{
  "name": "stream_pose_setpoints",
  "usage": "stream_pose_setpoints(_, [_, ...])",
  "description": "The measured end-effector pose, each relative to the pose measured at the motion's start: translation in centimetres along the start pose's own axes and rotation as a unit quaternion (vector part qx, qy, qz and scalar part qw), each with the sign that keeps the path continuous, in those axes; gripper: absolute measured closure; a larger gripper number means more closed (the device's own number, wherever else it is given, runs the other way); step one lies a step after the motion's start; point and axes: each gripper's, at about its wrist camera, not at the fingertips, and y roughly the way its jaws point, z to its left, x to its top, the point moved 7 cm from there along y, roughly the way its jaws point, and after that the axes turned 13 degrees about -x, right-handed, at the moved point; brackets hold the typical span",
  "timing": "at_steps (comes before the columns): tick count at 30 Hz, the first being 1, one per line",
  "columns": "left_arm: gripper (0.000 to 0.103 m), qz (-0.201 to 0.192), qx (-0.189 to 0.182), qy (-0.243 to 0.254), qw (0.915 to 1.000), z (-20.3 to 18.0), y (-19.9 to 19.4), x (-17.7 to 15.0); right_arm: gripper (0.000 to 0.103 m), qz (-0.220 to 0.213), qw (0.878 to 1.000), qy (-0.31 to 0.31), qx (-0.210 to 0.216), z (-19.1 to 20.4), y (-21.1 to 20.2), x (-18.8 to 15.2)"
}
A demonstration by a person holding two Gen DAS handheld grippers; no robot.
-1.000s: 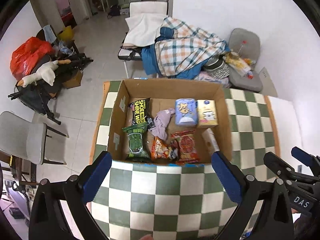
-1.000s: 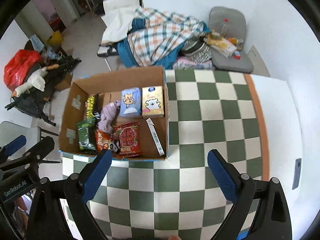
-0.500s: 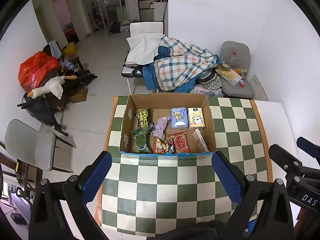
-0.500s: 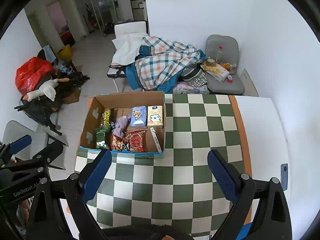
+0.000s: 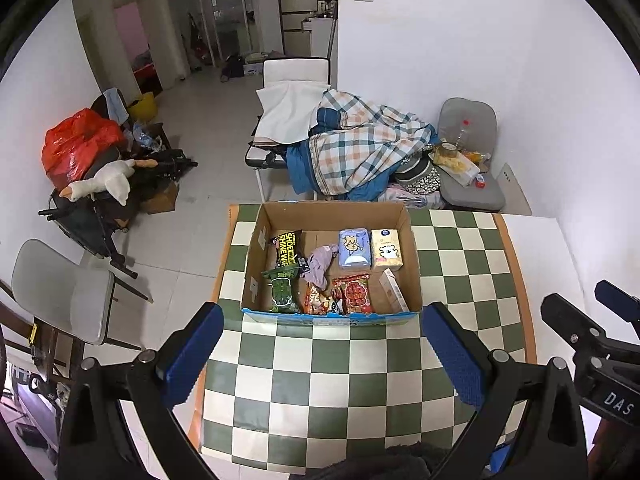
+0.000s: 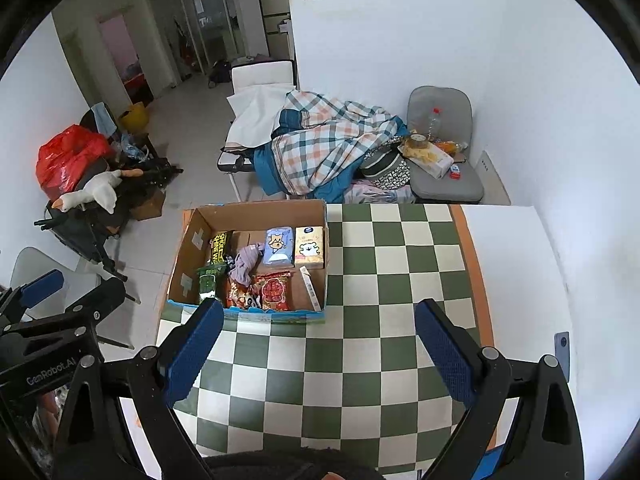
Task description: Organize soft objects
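Note:
An open cardboard box [image 5: 412, 256] [image 6: 184, 256] stands on the green-and-white checkered table [image 5: 352, 380] [image 6: 384, 304]. Inside lie a blue tissue pack [image 5: 353, 249] [image 6: 279, 247], a yellow tissue pack [image 5: 386, 249] [image 6: 309, 247], a lilac cloth [image 5: 320, 266] [image 6: 246, 264], a red snack bag [image 5: 352, 294] [image 6: 274, 291], a green packet [image 5: 282, 290] [image 6: 208, 284], a black shoe-wipes packet [image 5: 287, 249] and a slim white box [image 5: 394, 290]. My left gripper [image 5: 324, 354] is open, well above and short of the box. My right gripper [image 6: 318, 350] is open too, with nothing held.
Beyond the table stand a cot with a plaid blanket [image 5: 360, 152], a grey chair with a bottle and clutter [image 5: 466, 152], a red bag [image 5: 76, 144] and a plush goose [image 5: 104, 184] on a stroller, and a grey chair [image 5: 60, 292] at the left.
Both grippers have pulled back and risen away from the box, so it looks smaller and more of the room shows. Both stay open; the box contents are unmoved.

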Motion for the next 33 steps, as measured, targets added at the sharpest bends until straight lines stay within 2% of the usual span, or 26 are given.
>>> stream_pose_setpoints(33, [0.001, -0.003, 0.002, 0.003, 1.0000, 0.0, -0.7, 0.1, 0.005, 0.000, 1.000, 0.013, -0.012, -1.2, 0.1, 0.5])
